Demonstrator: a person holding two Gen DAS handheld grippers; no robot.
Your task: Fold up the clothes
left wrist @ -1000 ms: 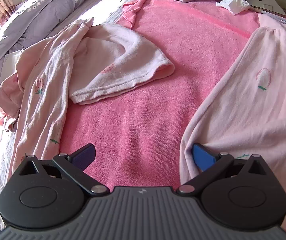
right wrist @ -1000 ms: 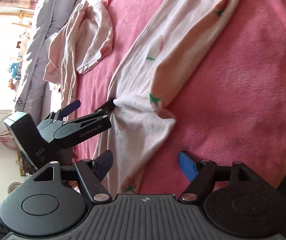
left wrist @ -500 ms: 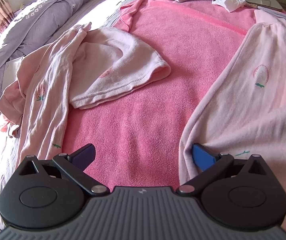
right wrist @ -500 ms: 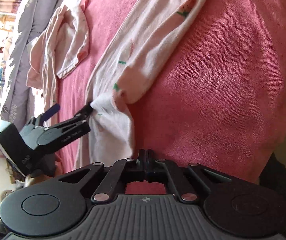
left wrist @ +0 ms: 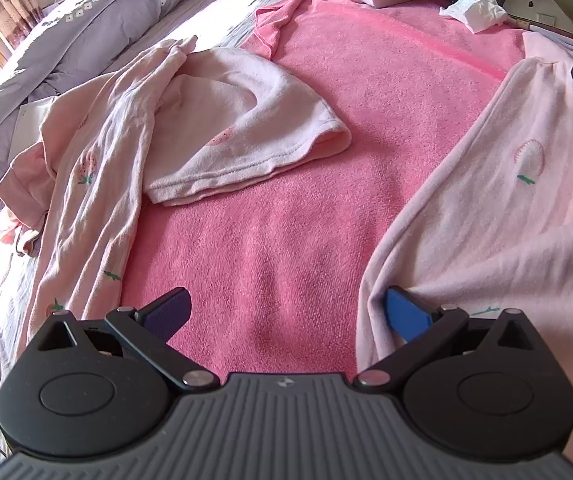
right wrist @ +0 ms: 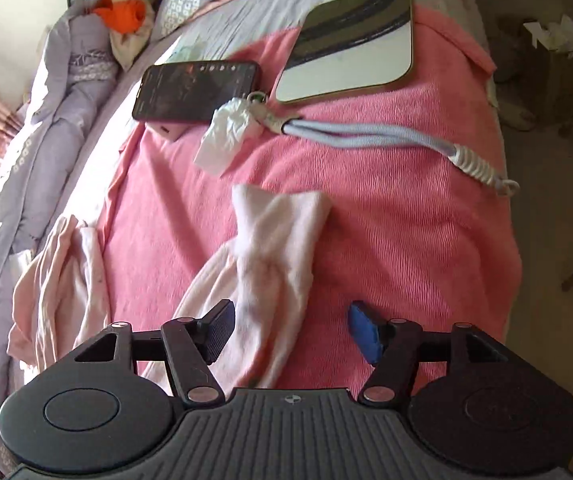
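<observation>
your right gripper (right wrist: pixel 288 332) points down at the bed, jaws opening, pale pink garment (right wrist: pixel 270 280) lying between them, not pinched. your left gripper (left wrist: pixel 286 316) sits wide apart over the pink towel (left wrist: pixel 366 128), its right pad against the garment's edge, holding nothing. second pink garment (left wrist: pixel 222 136) bunched left. beyond: crumpled tissue (right wrist: pixel 228 132), phone (right wrist: pixel 196 90), mirror (right wrist: pixel 350 44), lanyard (right wrist: pixel 386 136)

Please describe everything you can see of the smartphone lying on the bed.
The smartphone is a dark, flat slab with rounded corners, lying face up. Its screen is lit, showing dim content too blurred to read. It rests raised on a pink and white box at the far edge of the pink towel. A crumpled white tissue lies beside its near corner.
</observation>
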